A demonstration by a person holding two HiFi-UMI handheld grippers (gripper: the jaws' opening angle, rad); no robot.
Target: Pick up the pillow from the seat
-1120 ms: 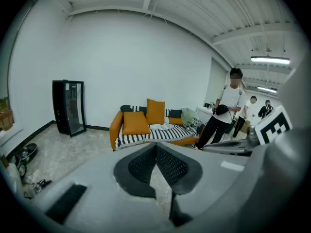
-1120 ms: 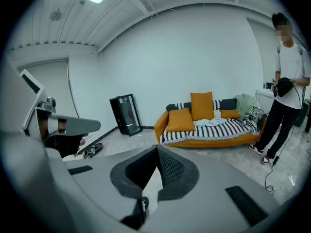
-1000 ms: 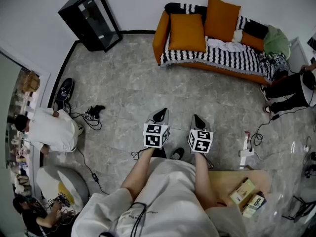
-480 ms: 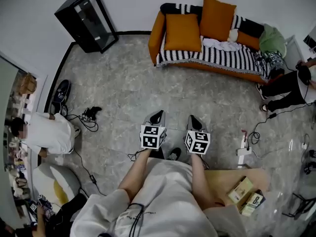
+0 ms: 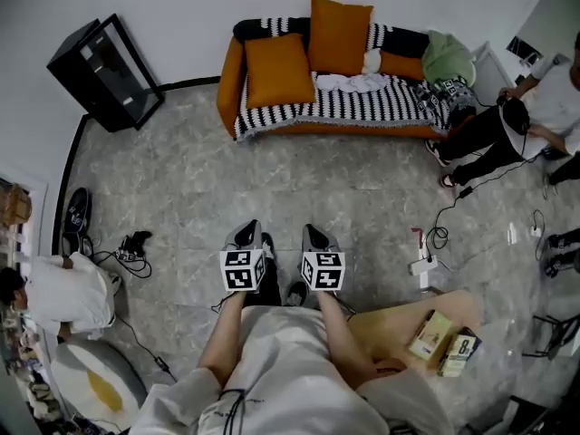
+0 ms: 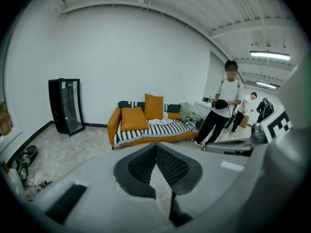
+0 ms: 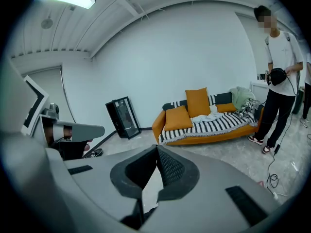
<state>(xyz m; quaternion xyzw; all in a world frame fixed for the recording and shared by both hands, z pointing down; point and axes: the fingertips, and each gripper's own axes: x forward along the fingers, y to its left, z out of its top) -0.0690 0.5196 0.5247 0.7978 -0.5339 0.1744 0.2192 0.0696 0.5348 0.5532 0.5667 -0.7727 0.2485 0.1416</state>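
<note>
While the front orange pillow (image 5: 279, 69) is lying on the sofa (image 5: 228, 87), the left gripper (image 5: 246, 235) and right gripper (image 5: 314, 236) are hovering clenched, empty, well away.

Plump square orange pillow (image 5: 279, 69), aslant against the backrest at the armrest end of the striped sofa (image 5: 362, 109)
</note>
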